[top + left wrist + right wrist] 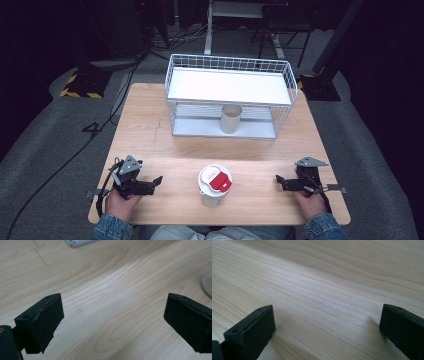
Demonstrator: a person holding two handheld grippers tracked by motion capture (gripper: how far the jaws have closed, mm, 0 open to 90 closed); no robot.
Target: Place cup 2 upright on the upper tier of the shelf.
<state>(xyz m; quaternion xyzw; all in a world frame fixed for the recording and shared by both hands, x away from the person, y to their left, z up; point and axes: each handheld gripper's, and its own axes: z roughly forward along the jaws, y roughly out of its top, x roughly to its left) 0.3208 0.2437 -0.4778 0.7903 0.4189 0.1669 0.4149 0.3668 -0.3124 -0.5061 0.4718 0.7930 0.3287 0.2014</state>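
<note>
The lidded cup (214, 186) stands upright on the worktop (150, 130), between the left tool (159, 180) and right tool (278, 179). Both tools gape apart, empty. Risk: an off-centre approach may tip the cup or dislodge its lid.

left gripper (112, 322): jaws spread wide, nothing between them | desk (112, 290): pale wood grain beneath the jaws | top edge: corner of a grey-white metal base (80, 242) | right edge: curved side of a pale cup (208, 286), blurred, apart from the jaws
</note>
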